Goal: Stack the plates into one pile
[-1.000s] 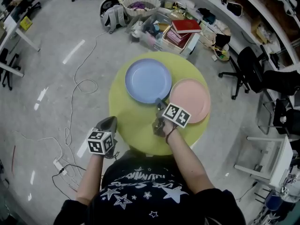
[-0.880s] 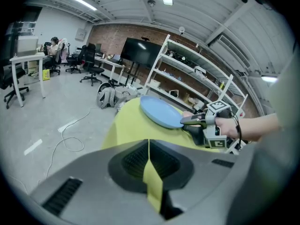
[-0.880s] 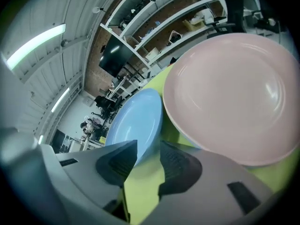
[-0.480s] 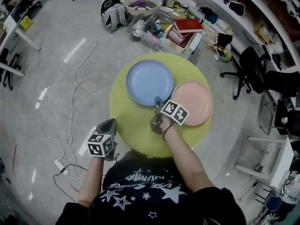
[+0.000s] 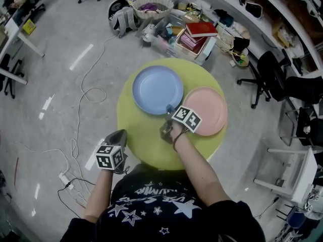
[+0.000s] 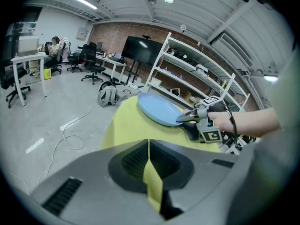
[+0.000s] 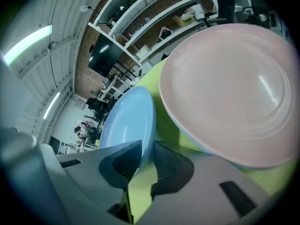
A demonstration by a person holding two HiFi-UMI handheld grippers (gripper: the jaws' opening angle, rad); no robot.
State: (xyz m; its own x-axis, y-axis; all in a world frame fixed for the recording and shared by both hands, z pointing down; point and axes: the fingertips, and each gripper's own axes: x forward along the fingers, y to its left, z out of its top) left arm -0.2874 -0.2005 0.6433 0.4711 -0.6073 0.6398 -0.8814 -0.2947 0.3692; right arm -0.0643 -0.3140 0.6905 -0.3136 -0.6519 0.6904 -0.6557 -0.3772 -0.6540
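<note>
One blue plate (image 5: 157, 88) and one pink plate (image 5: 208, 110) share one table (image 5: 146, 137). The right gripper (image 5: 169, 110), its jaws just closing, pinches the blue rim. The left gripper (image 5: 117, 135) is pressed together, empty.

Left plate (image 5: 157, 89) lies beside right plate (image 5: 207, 110) on table (image 5: 144, 130), perhaps touching.

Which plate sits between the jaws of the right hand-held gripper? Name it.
The blue plate, lying left of the pink plate in the head view. The right hand-held gripper has just been closing its jaws, and the blue plate's near rim is between them; the pink one is untouched.
</note>
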